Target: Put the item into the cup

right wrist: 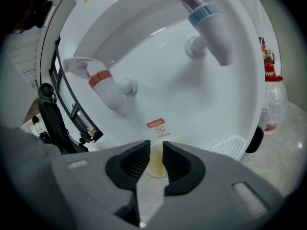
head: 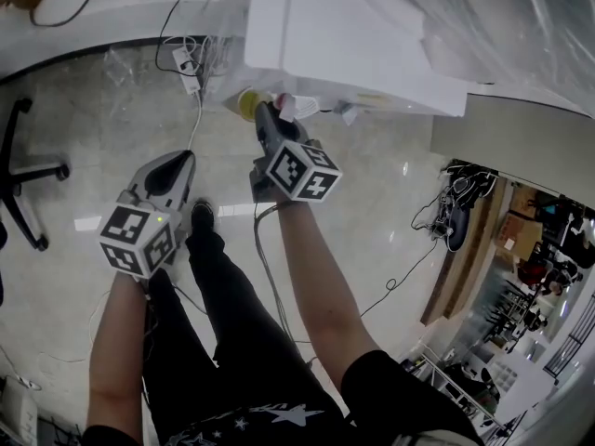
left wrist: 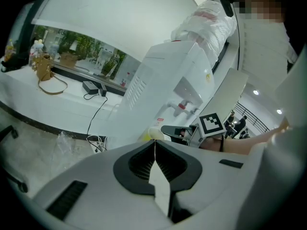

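My right gripper (head: 265, 111) reaches into the recess of a white water dispenser (head: 353, 35), and a pale paper cup with a yellow inside (head: 248, 103) sits at its tip. In the right gripper view the cup (right wrist: 156, 161) shows in the narrow gap between the dark ribbed pads (right wrist: 178, 166), which stand close on it, below a red tap (right wrist: 103, 83) and a blue tap (right wrist: 208, 18). My left gripper (head: 178, 163) hangs over the floor to the left, away from the dispenser, its jaws pressed together (left wrist: 154, 143) with nothing seen between them. No other item shows.
Cables and a power strip (head: 189, 68) lie on the floor beside the dispenser. An office chair base (head: 23, 179) stands at the left. A plastic bottle (right wrist: 272, 99) stands to the right of the dispenser. The person's legs and a shoe (head: 202, 216) are below the grippers.
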### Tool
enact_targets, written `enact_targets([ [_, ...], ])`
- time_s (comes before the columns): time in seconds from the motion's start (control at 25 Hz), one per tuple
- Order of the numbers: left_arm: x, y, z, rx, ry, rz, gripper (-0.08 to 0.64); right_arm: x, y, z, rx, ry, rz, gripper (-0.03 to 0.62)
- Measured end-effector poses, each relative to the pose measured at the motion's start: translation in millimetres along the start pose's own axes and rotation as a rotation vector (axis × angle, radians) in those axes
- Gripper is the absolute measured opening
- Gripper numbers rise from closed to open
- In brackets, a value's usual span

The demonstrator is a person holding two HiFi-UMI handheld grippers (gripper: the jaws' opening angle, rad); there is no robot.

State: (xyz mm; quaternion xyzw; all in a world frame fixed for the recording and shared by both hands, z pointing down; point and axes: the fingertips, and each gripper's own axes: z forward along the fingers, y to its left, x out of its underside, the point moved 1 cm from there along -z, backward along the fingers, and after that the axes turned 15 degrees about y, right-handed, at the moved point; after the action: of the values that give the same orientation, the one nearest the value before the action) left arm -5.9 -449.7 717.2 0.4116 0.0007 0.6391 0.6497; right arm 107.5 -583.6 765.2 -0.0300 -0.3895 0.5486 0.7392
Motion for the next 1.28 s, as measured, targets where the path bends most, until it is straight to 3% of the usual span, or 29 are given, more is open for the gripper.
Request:
enact_targets([
  [0.4,4,-20,-38,0.032,0.013,0.047,0.008,6,30,-51,0.045,-0.078,0.004,0.08],
  [0.6,4,-32,-77,0.06,0.031,0.102,0.008,14,56,-89,0.069,-0.141,0.06,0.08],
  [0.88,5,-52,-144,0.153,0.038,0.126,0.008,25,111,-148,0.122,-0.23,0.083,0.08],
  [1.28,13,-77,-234,0.185,0.052,0.286,0.008,55,203,-229,0.169,-0.28,0.056,0.071],
])
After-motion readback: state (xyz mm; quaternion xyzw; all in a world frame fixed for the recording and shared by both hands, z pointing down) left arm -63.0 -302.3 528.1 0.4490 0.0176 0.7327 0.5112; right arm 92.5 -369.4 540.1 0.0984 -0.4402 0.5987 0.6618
